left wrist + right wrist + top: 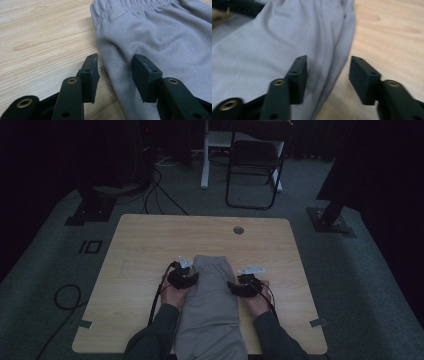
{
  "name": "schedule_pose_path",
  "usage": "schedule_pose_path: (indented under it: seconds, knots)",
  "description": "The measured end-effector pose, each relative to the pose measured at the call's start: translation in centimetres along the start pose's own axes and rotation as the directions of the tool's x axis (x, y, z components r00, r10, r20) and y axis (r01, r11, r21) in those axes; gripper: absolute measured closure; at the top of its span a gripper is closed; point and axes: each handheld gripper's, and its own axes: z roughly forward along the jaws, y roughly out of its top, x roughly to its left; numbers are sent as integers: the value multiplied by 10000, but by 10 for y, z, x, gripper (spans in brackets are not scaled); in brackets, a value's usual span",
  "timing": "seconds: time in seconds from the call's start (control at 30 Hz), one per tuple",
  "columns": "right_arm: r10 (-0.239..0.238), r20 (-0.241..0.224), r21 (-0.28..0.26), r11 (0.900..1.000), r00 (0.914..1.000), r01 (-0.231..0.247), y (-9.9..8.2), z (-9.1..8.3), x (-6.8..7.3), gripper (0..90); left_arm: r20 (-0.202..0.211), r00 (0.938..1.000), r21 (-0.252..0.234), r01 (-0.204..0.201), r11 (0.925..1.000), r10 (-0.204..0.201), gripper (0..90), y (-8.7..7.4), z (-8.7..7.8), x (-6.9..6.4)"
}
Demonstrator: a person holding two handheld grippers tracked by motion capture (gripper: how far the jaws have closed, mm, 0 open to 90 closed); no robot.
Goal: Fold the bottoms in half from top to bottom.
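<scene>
Grey trousers (212, 305) at worktop (140, 255) centre, long axis toward person, waistband far. Left hand-held gripper (115, 75) and right hand-held gripper (328, 77) both wide, straddling opposite side edges, equally near.

Light wood table (150, 250), rounded corners, round cable hole (238, 230) nr far edge. Grey folded pants (212, 305) lie along centre, elastic waistband (130, 7) twd far side, legs running off near edge. Tape bits (84, 324) at both near corners.
</scene>
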Motion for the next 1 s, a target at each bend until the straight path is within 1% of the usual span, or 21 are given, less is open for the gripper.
schedule_pose_path:
  seconds: [0.03, 0.1, 0.13, 0.17, 0.23, 0.33, 0.4, 0.47, 0.57, 0.6, 0.7, 0.77, 0.83, 0.87, 0.9, 0.93, 1.0]
  knots:
    - [17, -20, 67, 10000, 10000, -17, 4, 2, -1, 450, -6, 10000, -9, 7, 10000, -7, 573, 0, 0, 0]
    - [34, 21, -36, 10000, 10000, -34, 12, 8, -4, 463, 1, 10000, -11, 30, 10000, -30, 581, 0, 0, 0]
    - [45, -117, -21, 10000, 9999, -45, 17, 14, -6, 494, 5, 10000, -20, 35, 10000, -35, 584, 0, 1, -1]
    - [43, -246, 19, 10000, 9997, -42, 22, 19, -6, 494, 5, 10000, -37, 41, 10000, -41, 586, 1, 1, -1]
    - [-84, 81, 107, 9999, 9999, 83, 29, 27, -7, 493, 24, 10000, -42, -1, 10000, 1, 587, 1, 2, -1]
    - [94, 301, 177, 9998, 9995, -100, 37, 39, -11, 492, 61, 10000, 2, -51, 10000, 51, 584, 3, 3, 0]
    - [234, 423, 313, 9992, 9988, -247, 39, 45, -12, 486, 82, 9999, 55, -66, 10000, 66, 574, 5, 4, 0]
    - [247, 453, 228, 9994, 9987, -258, 39, 47, -12, 487, 89, 9999, 87, -100, 9999, 99, 556, 6, 6, 0]
    - [-37, 568, 192, 9998, 9984, 26, 40, 48, -10, 525, 91, 9999, 133, -123, 9998, 122, 558, 9, 7, 0]
    - [-1, 593, 178, 9998, 9982, -9, 40, 49, -10, 552, 87, 9999, 149, -82, 9999, 81, 564, 10, 8, 0]
    - [15, 570, 139, 9999, 9984, -23, 41, 49, -9, 683, 103, 9999, 154, 39, 9999, -40, 602, 12, 10, 0]
    - [40, 476, 83, 10000, 9989, -44, 42, 51, -10, 760, 261, 9994, 100, 244, 9997, -247, 672, 14, 12, 1]
    - [326, 394, 105, 9994, 9987, -330, 45, 54, -11, 820, 427, 9984, 102, 368, 9993, -372, 752, 16, 14, 1]
    - [326, 394, 105, 9994, 9987, -330, 45, 54, -11, 820, 427, 9984, 102, 368, 9993, -372, 788, 16, 14, 1]
    - [457, 340, 109, 9989, 9984, -461, 47, 55, -13, 843, 624, 9969, 101, 467, 9989, -473, 788, 17, 16, 2]
    - [656, 257, 122, 9978, 9975, -659, 48, 57, -15, 865, 756, 9954, 99, 589, 9982, -595, 827, 17, 17, 3]
    - [795, 140, 180, 9967, 9967, -797, 51, 58, -17, 874, 1023, 9910, 122, 856, 9963, -864, 843, 18, 18, 7]
